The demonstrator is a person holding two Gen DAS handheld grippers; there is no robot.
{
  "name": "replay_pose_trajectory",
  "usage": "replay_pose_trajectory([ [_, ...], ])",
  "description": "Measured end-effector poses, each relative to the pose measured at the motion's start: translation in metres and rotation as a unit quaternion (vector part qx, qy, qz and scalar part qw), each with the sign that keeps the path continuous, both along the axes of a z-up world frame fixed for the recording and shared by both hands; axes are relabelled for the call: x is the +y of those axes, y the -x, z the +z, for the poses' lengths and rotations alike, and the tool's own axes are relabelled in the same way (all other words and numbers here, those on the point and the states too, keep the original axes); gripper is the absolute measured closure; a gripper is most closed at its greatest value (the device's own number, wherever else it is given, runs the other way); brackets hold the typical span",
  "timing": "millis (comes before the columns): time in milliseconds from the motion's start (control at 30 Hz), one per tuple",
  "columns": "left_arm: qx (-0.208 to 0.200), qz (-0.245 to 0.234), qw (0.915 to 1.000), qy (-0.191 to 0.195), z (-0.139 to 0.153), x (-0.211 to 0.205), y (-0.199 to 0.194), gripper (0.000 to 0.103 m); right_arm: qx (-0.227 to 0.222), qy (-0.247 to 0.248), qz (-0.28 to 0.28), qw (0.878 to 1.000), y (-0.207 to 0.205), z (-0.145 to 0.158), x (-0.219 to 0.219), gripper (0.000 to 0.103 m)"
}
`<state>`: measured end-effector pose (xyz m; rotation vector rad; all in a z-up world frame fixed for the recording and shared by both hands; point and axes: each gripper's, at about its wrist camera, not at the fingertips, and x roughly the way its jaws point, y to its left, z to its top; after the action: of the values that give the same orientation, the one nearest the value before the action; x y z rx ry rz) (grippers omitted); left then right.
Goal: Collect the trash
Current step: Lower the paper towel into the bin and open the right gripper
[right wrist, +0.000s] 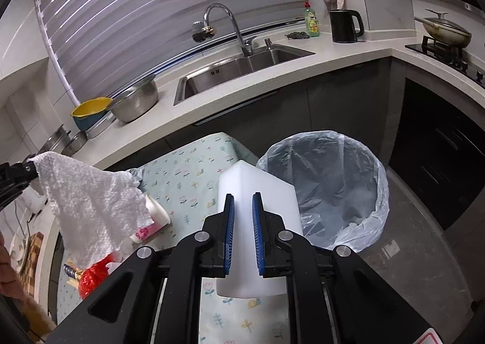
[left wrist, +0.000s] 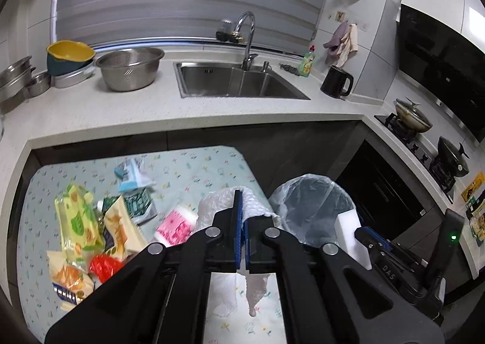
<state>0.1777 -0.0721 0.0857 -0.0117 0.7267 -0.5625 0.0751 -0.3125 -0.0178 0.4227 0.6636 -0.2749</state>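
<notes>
Over the floral table my left gripper is pinched tight on a white paper towel, which hangs from its blue pads. My right gripper sits narrow, its pads pressed on a white foam block just beside the lined bin. Wrappers litter the table. I read "DAS" on the right gripper's body; the wrapper print is too blurred.

My pads were blue, the block white. Paper towel white, embossed. Tablecloth pale green, flower-printed. Bin liner translucent bluish.
</notes>
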Motion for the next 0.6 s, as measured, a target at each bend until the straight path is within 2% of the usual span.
replay_pose_trajectory([
  [367, -0.006, -0.072, 0.9974, -0.002, -0.002, -0.102, -0.026, 0.103, 0.024, -0.016, -0.028, 0.999, -0.036, -0.032, -0.062, 0.091],
  [600, 0.021, -0.12, 0.9923, -0.017, -0.037, -0.172, -0.044, 0.103, 0.038, -0.032, -0.049, 0.998, -0.046, -0.056, -0.087, 0.091],
])
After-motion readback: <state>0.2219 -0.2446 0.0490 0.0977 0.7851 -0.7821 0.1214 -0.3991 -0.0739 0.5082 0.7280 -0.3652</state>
